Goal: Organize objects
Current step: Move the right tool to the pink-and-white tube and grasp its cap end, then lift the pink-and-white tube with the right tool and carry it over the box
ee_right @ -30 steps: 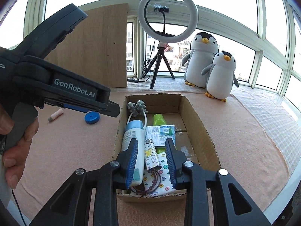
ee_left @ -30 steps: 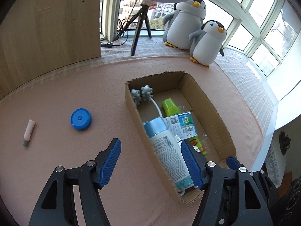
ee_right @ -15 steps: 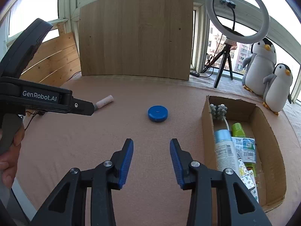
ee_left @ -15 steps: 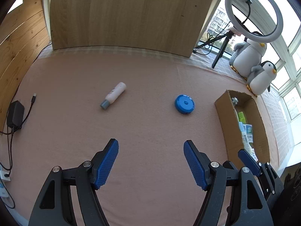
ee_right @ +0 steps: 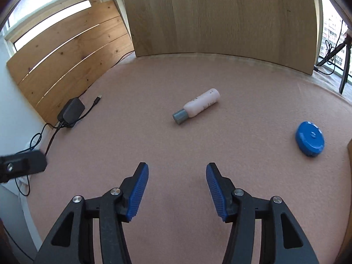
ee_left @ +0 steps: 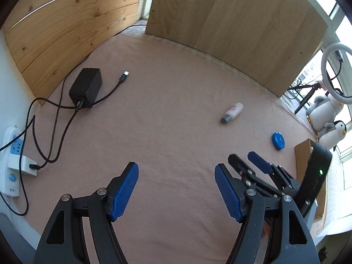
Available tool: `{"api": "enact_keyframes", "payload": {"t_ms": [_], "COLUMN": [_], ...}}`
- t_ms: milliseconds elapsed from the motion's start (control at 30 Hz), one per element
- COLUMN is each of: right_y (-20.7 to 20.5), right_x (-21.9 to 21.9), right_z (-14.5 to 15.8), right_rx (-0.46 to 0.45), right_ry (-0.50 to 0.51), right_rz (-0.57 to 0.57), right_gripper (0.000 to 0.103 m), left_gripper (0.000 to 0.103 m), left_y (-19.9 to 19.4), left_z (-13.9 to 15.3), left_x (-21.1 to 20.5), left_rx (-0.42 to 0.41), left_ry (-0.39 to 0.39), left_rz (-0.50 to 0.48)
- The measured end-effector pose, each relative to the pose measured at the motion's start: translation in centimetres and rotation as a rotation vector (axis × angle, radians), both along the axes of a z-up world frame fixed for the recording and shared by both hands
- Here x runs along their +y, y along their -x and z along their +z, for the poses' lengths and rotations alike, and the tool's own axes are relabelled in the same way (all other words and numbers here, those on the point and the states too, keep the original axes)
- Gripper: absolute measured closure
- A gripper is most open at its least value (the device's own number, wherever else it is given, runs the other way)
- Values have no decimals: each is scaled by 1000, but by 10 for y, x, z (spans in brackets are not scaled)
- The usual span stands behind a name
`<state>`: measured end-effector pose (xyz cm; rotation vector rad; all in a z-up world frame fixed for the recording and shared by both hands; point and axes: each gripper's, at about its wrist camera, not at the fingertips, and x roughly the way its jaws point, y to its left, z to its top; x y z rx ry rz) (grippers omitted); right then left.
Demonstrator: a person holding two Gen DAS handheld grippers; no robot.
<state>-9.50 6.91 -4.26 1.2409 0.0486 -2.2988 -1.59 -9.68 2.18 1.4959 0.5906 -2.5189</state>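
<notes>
Fingers [ee_left: 129,189] of the left gripper [ee_left: 176,191] are spread wide apart and hold nothing. They hang over the bare pink table [ee_left: 167,114] and touch nothing. Their pads are blue and ribbed, on black arms with silver screws. The right gripper [ee_left: 253,165] pokes in from the right edge, and only 1 of its blue pads shows clearly there. Far ahead, a small pink bottle [ee_left: 232,112] with a grey cap lies on its side. A round blue lid [ee_left: 278,140] lies near the right edge, well apart from the bottle. Behind it, a brown cardboard box [ee_left: 303,151] is mostly hidden by the right gripper, so what is inside cannot be seen. A black power brick [ee_left: 87,87] with thin black cables sits at the far left by the wood planks [ee_left: 66,28]. A white power strip [ee_left: 12,158] is cut off at the left edge. 2 plush penguins [ee_left: 330,121] look tiny and squashed at the right.

In the right wrist view, the right gripper's [ee_right: 177,187] fingers [ee_right: 138,190] are also wide open and empty, above the soft, felt-like table. The bottle [ee_right: 198,105] lies straight ahead, well beyond the tips. The lid [ee_right: 310,138] lies off to the right. A black piece of the left gripper [ee_right: 22,167] shows at the left edge, blurry.
</notes>
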Motion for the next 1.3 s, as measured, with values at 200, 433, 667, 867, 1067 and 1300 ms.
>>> {"api": "enact_keyframes", "payload": {"t_ms": [200,433,667,867,1067,1300], "right_y": [39,62,52,-3,-84,-133], "right_x": [-32,-31,-11,4,22,31], "right_z": [-6,-6,-5,-6,-4,-5], "right_rx": [19,34,27,20,13,55], "right_ry": [-28,-82,-99,-88,-96,-124], "right_rz": [-48,-123,-77,31,97,112], "right_gripper": [48,56,90,90,90,90], "left_gripper": [28,28,28,27,28,50], "left_y": [-26,-27,-21,-2,17,21], "left_z": [-8,-8,-5,-17,-41,-66], "left_x": [-39,-40,-28,-7,33,90], "left_rx": [-10,1,2,-24,-72,-165], "left_ry": [-20,-34,-33,-56,-92,-154], "left_rz": [89,97,74,37,-55,-180]}}
